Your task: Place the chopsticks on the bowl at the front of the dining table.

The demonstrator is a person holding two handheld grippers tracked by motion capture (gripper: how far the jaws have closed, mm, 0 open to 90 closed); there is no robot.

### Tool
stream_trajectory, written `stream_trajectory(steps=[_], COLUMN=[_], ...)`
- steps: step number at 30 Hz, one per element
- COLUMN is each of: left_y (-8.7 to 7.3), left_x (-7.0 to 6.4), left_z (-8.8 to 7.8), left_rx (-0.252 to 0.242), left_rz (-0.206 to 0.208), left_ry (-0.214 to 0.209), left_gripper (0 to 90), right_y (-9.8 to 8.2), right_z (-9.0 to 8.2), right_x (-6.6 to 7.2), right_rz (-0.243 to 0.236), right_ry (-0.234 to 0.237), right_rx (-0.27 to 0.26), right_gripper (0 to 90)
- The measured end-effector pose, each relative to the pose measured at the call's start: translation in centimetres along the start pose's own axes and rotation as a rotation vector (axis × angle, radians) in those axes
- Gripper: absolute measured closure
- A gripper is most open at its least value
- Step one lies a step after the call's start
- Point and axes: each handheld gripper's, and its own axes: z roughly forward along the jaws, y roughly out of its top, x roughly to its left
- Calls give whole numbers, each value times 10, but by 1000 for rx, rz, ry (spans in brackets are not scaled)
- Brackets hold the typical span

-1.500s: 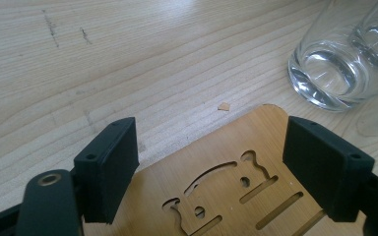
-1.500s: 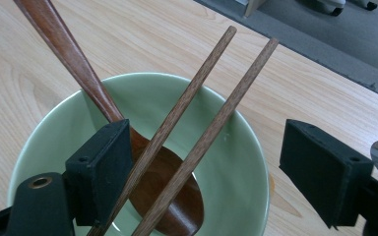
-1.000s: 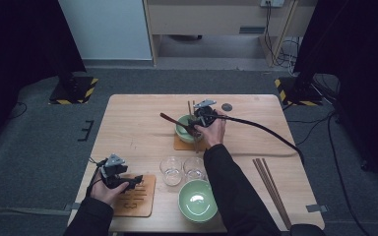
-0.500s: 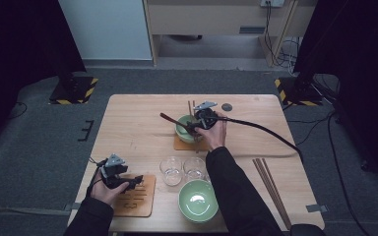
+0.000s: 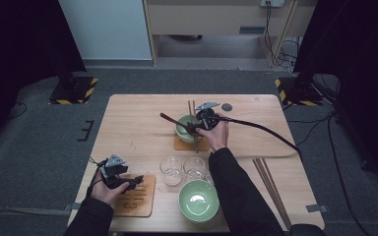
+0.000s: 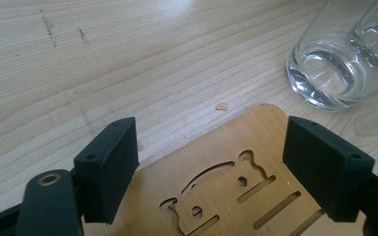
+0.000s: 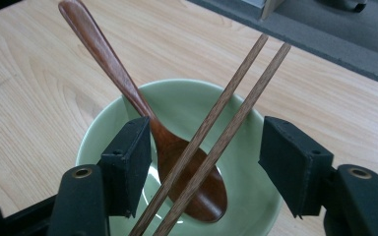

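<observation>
Here, glossy round bowl (image 7: 256, 196), slender wooden chopsticks (image 7: 236, 93)

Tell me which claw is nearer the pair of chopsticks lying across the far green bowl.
Right. The right claw sits over the far green bowl, its jaws either side of the chopsticks. The left claw is at the table's near edge, over a wooden trivet.

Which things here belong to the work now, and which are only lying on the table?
In the work:
- right gripper, jaws just been closing around the chopsticks
- far green bowl
- wooden spoon inside it

Only lying there:
- two glasses
- near green bowl
- spare chopsticks
- wooden coaster under the open left gripper
</observation>
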Motion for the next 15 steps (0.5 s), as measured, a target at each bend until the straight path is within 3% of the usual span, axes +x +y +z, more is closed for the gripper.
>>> stream_trajectory(steps=[7, 15], left_y=[0, 0], left_x=[0, 0], left_z=[0, 0], left_rx=[-1, 3], left_rz=[0, 4], left_ry=[0, 0], left_gripper=[209, 209], right_y=[-5, -7], right_z=[8, 11], right_x=[4, 8], right_rz=[6, 13], right_ry=[13, 44], right_rx=[28, 23], right_gripper=[367, 367])
